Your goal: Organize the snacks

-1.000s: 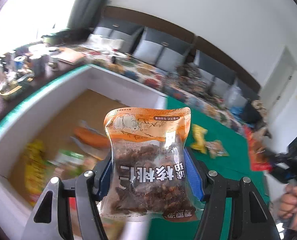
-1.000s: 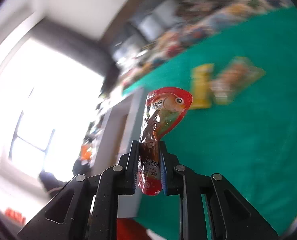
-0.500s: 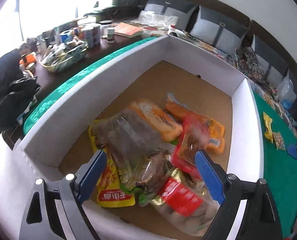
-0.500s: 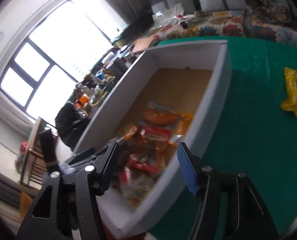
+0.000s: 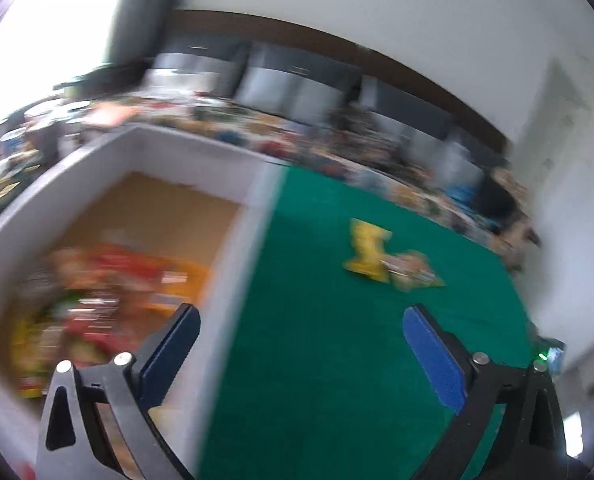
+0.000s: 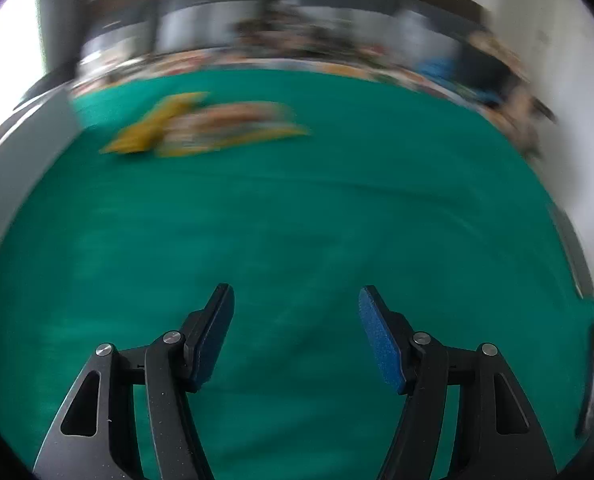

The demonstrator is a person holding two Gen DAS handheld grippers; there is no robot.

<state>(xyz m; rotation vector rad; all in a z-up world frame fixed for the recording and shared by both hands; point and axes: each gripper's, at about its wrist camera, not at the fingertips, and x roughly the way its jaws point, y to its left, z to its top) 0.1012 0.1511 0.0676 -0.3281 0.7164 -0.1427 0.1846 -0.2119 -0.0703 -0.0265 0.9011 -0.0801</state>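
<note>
Left gripper (image 5: 297, 320) angled down astride box (image 5: 241, 240) rim, jaws just opened wide, empty; right gripper (image 6: 295, 300) likewise over bare green table (image 6: 297, 220); yellow packet (image 6: 153, 128) at 11 o'clock.

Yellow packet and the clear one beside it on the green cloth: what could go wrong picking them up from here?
The yellow packet and the clear packet touch or overlap, so one grab may drag both or pinch only an edge. Both views are heavily blurred, so aim could be off. The left tool and right tool, both open and empty, face the same pair and might collide.
</note>
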